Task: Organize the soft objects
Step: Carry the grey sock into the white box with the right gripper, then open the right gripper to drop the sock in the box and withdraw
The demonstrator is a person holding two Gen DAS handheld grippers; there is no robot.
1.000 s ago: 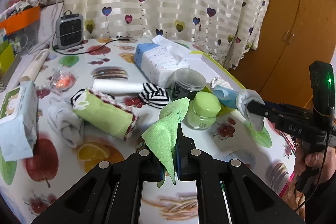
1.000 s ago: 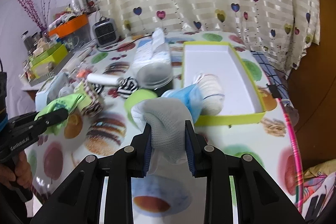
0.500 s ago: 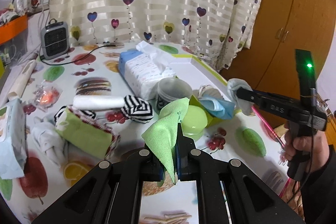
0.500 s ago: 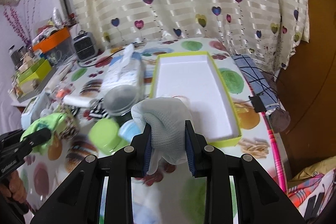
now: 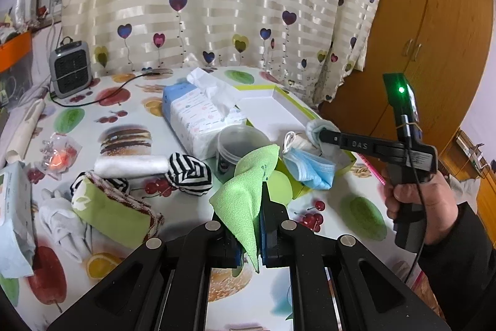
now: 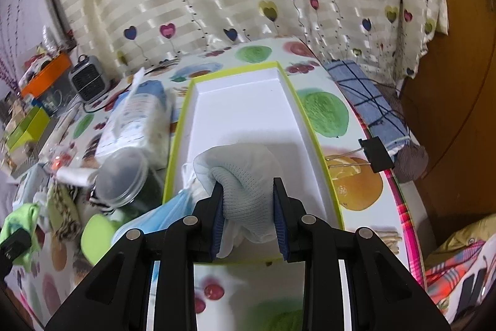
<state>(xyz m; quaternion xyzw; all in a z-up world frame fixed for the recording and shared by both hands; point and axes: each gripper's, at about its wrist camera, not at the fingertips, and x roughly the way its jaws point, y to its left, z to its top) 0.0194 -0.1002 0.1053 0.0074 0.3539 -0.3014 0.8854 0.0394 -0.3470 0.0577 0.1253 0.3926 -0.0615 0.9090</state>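
My right gripper (image 6: pixel 248 200) is shut on a pale grey-white sock (image 6: pixel 245 172) and holds it over the near end of the white tray with a lime rim (image 6: pixel 313 126). In the left wrist view it (image 5: pixel 322 134) hovers at the tray's (image 5: pixel 272 104) near end. My left gripper (image 5: pixel 249 207) is shut on a light green cloth (image 5: pixel 245 197) above the table. A blue face mask (image 5: pixel 310 169) hangs over the tray's near edge. A striped sock ball (image 5: pixel 189 174), a white roll (image 5: pixel 130 165) and a green-red towel (image 5: pixel 114 210) lie on the table.
A tissue pack (image 5: pixel 198 117), a clear lidded jar (image 5: pixel 240 145) and a lime-lidded jar (image 6: pixel 96 233) stand left of the tray. A small heater (image 5: pixel 69 69) stands at the back. A binder clip (image 6: pixel 375 154) and blue checked cloth (image 6: pixel 369 101) sit at the table's right edge.
My right gripper has carried the sock from beside the tray forward to over its near end. My left gripper has kept the green cloth and shifted a little right.
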